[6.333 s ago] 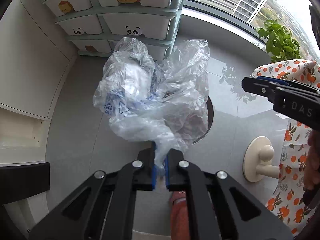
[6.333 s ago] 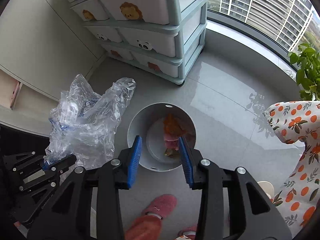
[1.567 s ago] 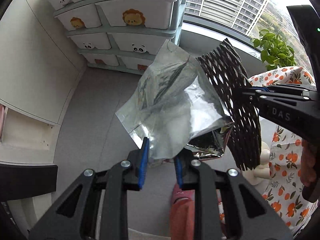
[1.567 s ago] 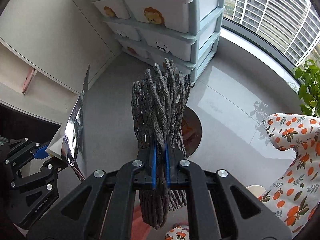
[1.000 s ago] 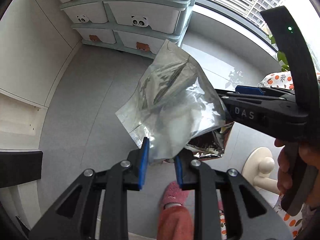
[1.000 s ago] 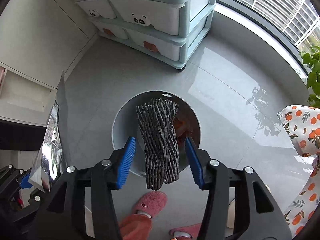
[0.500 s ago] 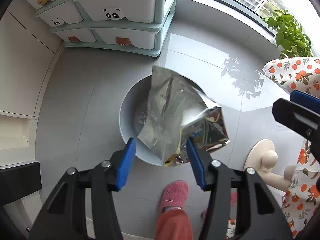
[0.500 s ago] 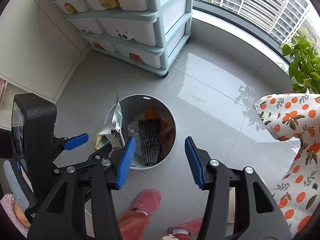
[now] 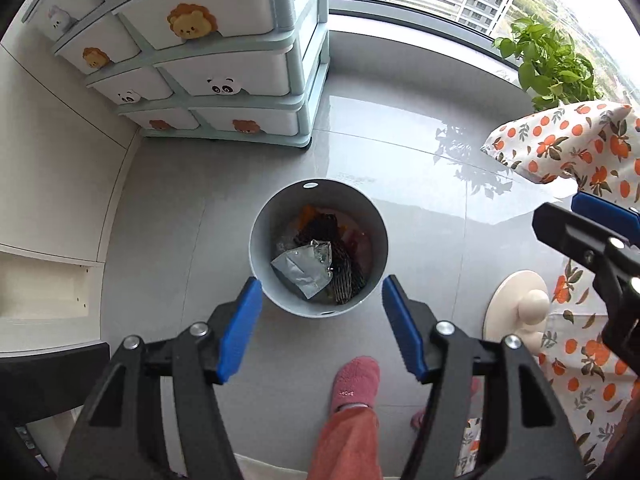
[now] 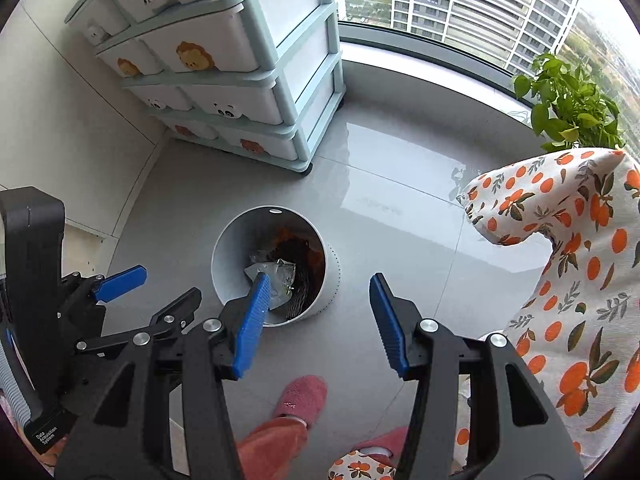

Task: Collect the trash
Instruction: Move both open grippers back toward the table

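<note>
Left wrist view: foil bag [image 9: 306, 268] lies in bin [image 9: 260, 236], well below left gripper [image 9: 322, 328]; jaws just opened, empty. Right gripper [image 10: 316, 316] jaws spread, empty.

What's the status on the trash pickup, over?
Left gripper jaws just opened, empty. Right gripper open, empty. Foil bag and black mesh sleeve lie in the grey bin. Nothing blocking the bin.

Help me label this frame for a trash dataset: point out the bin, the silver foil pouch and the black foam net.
bin [image 9: 262, 216], left wrist view, inner wall at left.
silver foil pouch [image 9: 306, 268], left wrist view, middle of its crumpled face.
black foam net [image 9: 348, 278], left wrist view, lower mesh.
</note>
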The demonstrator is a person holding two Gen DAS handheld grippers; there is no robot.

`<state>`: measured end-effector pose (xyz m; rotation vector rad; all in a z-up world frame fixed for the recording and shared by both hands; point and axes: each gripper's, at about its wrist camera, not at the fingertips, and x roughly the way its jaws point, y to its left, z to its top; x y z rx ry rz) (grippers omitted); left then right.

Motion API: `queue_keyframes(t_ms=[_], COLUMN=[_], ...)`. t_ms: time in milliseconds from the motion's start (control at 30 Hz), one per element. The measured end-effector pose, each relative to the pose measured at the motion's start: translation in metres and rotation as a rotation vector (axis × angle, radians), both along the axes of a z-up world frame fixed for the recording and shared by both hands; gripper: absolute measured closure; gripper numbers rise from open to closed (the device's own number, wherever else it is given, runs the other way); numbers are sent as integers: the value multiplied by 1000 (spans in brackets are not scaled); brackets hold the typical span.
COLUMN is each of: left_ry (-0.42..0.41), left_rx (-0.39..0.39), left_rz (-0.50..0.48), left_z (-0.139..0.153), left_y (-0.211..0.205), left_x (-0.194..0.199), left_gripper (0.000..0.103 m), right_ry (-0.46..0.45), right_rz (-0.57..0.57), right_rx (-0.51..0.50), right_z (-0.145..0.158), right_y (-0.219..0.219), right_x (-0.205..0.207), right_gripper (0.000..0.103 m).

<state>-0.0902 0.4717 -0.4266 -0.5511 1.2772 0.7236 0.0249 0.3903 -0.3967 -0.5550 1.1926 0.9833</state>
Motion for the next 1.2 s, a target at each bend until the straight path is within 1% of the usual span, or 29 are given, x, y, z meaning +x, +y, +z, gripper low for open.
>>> queue_keyframes(t_ms=[167,333,433,567,767,933,1067,1200], left_ry=[-35,-72,-90,-106,-130,-147,-161,-164], left_rx=[28,62,55,75,92,82,94,98], left_rz=[-92,-205,-276,-392,-517,-563,-587,-585], left_z=[66,127,154,181,205,210,209,200], left_y=[-40,-93,-125,-176,-253,-312,-352,-374], left_x=[27,63,84,116,173,225,269,310], left_gripper=[40,40,40,40,40,40,40,40], right_ry=[-42,-88,-99,-106,-144,-167,-186,-203], right_rz=[-101,-245,-348,-474,-593,-651,-689,-714], right_rx=[43,60,69,80,79,65,55,35], right_z=[55,106,133,160,186,194,193,181], right_y=[-46,-110,-155,-216,-302,-370,-414,-445], right_x=[23,49,64,83,119,165,208,248], right_gripper=[53,53,53,47,47,47,47,47])
